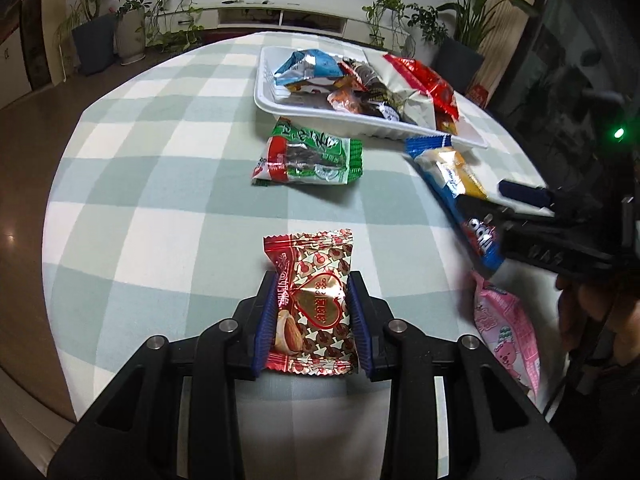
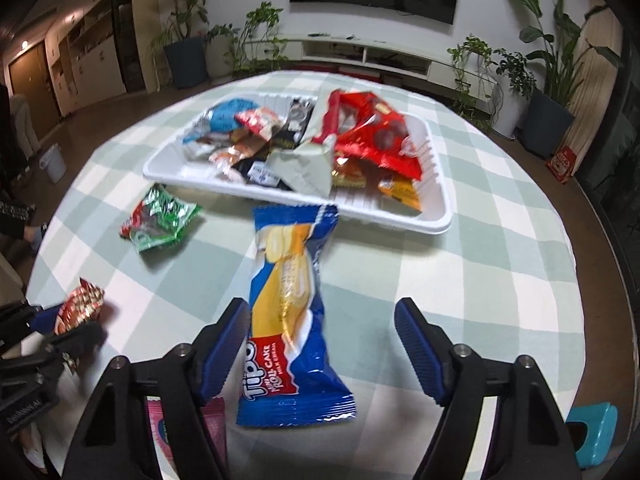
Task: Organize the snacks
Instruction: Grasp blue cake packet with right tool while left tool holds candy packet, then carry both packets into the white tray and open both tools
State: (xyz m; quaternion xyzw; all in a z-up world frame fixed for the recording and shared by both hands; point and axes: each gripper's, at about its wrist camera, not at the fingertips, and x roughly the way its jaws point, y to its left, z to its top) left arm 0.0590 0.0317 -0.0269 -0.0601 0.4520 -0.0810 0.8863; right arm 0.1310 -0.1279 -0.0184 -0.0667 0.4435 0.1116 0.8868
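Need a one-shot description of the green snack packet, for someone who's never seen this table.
Start at the white tray piled with snacks on the checked tablecloth. Just outside its near rim, alone, lies the green snack packet: the only green wrapper, shiny, with a red patch at one end.

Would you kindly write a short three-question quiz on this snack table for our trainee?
1. True or false: the left gripper holds the red heart-print packet.
2. The blue Tipo cake packet lies: A) in the white tray B) on the checked tablecloth, partly between the right gripper's fingers C) under the green packet.
3. Which loose packet lies nearest the tray's front-left corner?

Key: 1 true; 2 B; 3 the green packet.
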